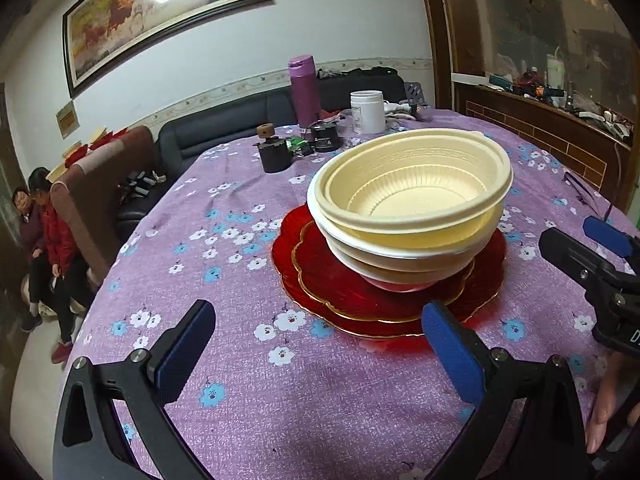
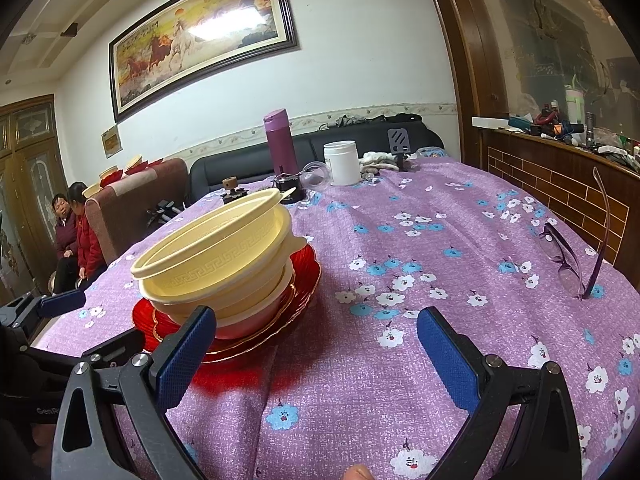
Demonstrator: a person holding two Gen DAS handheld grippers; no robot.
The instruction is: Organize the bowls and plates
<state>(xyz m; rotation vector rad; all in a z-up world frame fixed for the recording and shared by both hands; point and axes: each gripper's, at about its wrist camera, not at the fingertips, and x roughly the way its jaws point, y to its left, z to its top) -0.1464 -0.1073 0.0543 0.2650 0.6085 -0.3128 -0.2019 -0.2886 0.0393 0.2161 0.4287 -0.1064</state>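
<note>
A stack of cream plastic bowls [image 1: 412,208] stands nested on two red glass plates with gold rims [image 1: 320,280], in the middle of the purple flowered tablecloth [image 1: 240,380]. My left gripper [image 1: 320,344] is open, just short of the plates' near rim, nothing between its fingers. In the right wrist view the same bowls [image 2: 216,256] and red plates [image 2: 304,276] sit to the left. My right gripper [image 2: 316,348] is open over bare cloth, its left finger [image 2: 184,356] overlapping the plates' rim in view. The right gripper shows at the left view's right edge.
At the table's far side stand a purple flask [image 1: 304,92], a white jar [image 1: 367,112], black small containers [image 1: 276,156] and a phone stand [image 2: 399,144]. Glasses [image 2: 568,256] lie at the right edge. Two people sit on the left beside a sofa [image 1: 224,128].
</note>
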